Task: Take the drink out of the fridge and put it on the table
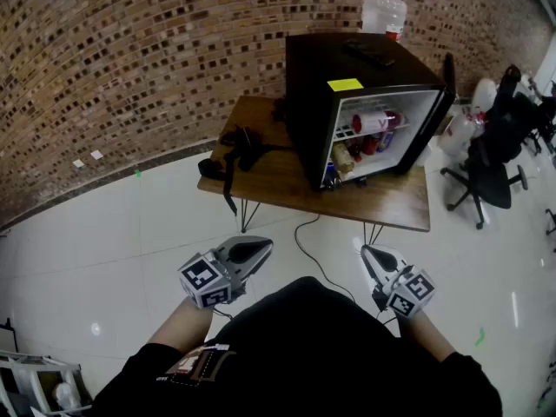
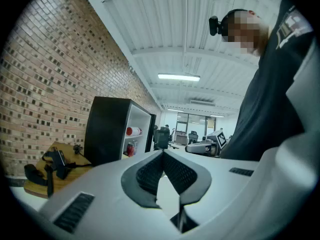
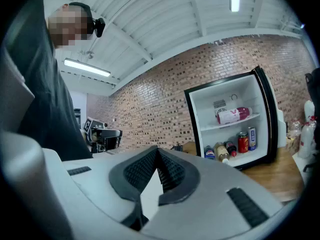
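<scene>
In the head view, the fridge [image 1: 365, 111] stood open on the far wooden table [image 1: 391, 202]. The pink drink bottle [image 1: 375, 122] lay on its upper shelf. The left gripper [image 1: 259, 250] and right gripper [image 1: 371, 256] hung near the person's body, well apart from the table.

In the left gripper view, the jaws were pressed together with nothing between them.

In the right gripper view, the jaws were likewise together and empty. Cans and small bottles [image 3: 235, 146] stood on the shelf below the pink bottle.

Brick wall [image 1: 130, 59] rises behind glossy white floor [image 1: 113, 259], black office chair [image 1: 491, 159] nearby.
</scene>
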`<action>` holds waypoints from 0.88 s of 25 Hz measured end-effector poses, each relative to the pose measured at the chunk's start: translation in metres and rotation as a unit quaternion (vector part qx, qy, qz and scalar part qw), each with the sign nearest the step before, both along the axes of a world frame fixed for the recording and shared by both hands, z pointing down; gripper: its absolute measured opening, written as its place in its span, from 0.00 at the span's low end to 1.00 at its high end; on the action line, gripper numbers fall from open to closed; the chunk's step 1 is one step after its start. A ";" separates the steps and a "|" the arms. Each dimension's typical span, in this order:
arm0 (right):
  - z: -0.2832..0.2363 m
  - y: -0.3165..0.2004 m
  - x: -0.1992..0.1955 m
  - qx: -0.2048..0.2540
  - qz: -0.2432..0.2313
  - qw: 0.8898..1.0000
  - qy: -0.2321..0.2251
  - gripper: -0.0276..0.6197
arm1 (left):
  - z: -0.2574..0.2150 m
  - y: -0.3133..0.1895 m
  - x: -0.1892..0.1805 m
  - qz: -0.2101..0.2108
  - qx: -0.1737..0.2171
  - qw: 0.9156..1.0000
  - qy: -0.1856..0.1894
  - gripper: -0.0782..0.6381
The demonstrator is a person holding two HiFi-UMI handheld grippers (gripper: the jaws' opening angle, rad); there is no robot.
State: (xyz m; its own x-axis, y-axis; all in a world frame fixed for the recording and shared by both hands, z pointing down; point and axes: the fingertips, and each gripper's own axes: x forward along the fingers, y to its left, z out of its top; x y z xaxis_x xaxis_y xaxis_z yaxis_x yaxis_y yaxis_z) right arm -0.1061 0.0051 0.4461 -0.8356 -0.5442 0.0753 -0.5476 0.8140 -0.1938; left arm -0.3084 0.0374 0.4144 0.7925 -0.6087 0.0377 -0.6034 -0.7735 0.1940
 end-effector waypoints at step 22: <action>0.002 -0.081 0.007 -0.017 0.086 0.996 0.006 0.07 | 0.016 -0.101 -0.026 0.009 -0.007 0.999 -0.048 0.11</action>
State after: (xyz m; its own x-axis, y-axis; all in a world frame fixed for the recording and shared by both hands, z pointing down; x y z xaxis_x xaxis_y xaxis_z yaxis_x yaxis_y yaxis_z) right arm -0.0988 -0.0764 0.4478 -0.7286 -0.6769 0.1048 -0.6813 0.7004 -0.2126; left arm -0.3341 -0.0638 0.4307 0.7957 -0.5933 0.1219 -0.6057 -0.7819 0.1476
